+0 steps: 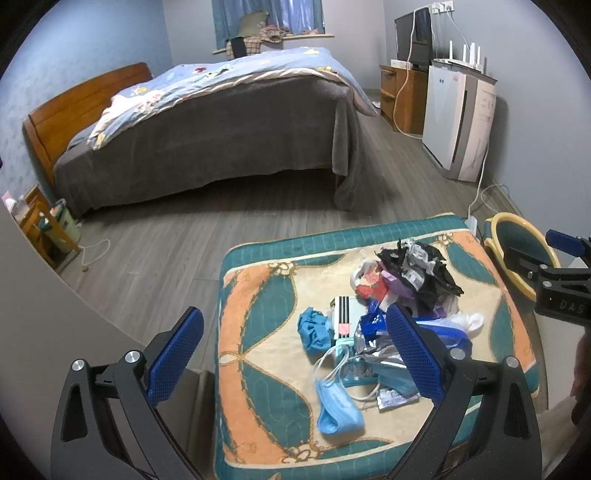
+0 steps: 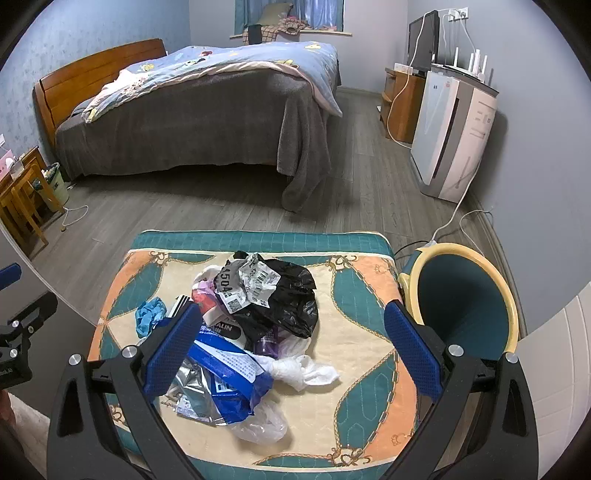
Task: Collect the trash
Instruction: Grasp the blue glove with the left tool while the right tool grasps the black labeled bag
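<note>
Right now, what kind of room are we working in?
A bedroom, most likely: a bed with a quilt fills the far side, and a curtained window sits behind it. The trash lies on a patterned cushion.

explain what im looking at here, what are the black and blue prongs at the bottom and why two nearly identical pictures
The prongs are two handheld claws, one in each of a person's hands; there is no robot arm. Each claw carries a wide-angle camera looking forward between its two blue-padded fingers, which is why the room looks curved.

One picture is from the left claw, the other from the right claw. Each also catches the other claw at its edge.

Both look down at a patterned cushion with a trash pile: a black bag, crumpled paper, a blue wrapper, white tissue, a blue glove and a face mask. A teal bin with a yellow rim stands on its right. A bed sits behind.

Both claws are open and hold nothing.
</note>
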`<state>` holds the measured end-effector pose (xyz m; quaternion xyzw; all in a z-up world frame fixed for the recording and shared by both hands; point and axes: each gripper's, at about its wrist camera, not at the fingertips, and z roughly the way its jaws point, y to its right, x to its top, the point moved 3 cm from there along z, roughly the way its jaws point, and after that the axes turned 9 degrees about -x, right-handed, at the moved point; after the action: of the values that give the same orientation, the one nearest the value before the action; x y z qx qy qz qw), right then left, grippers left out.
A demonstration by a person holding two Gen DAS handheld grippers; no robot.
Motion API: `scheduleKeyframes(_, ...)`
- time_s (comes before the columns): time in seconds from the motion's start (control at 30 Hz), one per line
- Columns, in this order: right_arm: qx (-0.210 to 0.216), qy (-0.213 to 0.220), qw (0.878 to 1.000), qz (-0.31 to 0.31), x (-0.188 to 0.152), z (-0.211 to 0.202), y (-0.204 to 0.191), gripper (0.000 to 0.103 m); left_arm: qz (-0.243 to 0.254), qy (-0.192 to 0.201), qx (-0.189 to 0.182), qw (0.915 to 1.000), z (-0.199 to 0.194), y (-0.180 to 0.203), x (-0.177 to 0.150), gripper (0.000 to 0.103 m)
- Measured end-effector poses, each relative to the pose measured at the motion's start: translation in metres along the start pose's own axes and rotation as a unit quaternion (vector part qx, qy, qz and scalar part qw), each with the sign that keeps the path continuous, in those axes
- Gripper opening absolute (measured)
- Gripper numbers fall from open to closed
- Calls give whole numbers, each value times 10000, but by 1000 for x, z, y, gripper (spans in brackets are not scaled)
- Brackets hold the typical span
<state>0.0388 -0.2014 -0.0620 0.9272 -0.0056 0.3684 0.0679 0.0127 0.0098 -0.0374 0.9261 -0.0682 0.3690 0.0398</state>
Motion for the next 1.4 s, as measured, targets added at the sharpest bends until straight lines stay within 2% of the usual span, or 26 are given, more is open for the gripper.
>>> scheduleKeyframes(0.1,-23,-13,10000,-19,1,-3,-1,97,-31,-13,-14,10000,0,-1,0,98)
scheduleKeyframes(0.23,-104,63,9998,136,2,-9,7,97,-320,-14,-80,9995,-5,-8,6,98)
scheduleKeyframes(0.33,-234,-98,9996,148,2,0,13,97,-585,22,-251,9980,-8,-11,10,98)
scheduleKeyframes(0.4,-117,-210,9996,142,1,7,15,97,-630,71,-277,9976,-6,-11,13,98)
scheduleKeyframes(0.5,66,-296,9994,164,4,17,17,97,-468,-122,-158,9987,10,-8,23,98)
scheduleKeyframes(0.6,15,-376,9992,-121,12,34,13,97,-279,-267,-325,9987,28,2,35,98)
scheduleKeyframes(0.7,230,-537,9980,-261,16,58,7,97,-45,-366,-157,9992,49,5,44,98)
scheduleKeyframes(0.83,427,-730,9954,-451,20,92,-7,97,-172,-580,-189,9980,85,-9,46,98)
scheduleKeyframes(1.0,596,-1100,9904,-580,16,129,-27,85,-236,-1111,-166,9934,132,-23,23,94)
scheduleKeyframes(1.03,616,-1156,9894,-629,14,134,-31,79,-236,-1258,-182,9916,142,-24,17,92)
scheduleKeyframes(1.1,622,-1246,9873,-766,11,144,-40,72,-153,-1531,-265,9877,158,-23,6,73)
scheduleKeyframes(1.2,699,-1357,9840,-922,6,154,-50,60,-92,-1914,-359,9808,176,-20,-9,61)
scheduleKeyframes(1.23,716,-1387,9830,-963,5,156,-53,55,-147,-2060,-441,9775,181,-19,-14,60)
scheduleKeyframes(1.33,796,-1466,9810,-993,3,160,-55,35,-327,-2424,-640,9675,196,-17,-27,46)
scheduleKeyframes(1.37,848,-1504,9805,-937,3,161,-53,33,-412,-2512,-712,9644,199,-17,-30,40)
scheduleKeyframes(1.4,877,-1525,9803,-893,5,161,-51,30,-481,-2563,-740,9626,201,-17,-32,38)
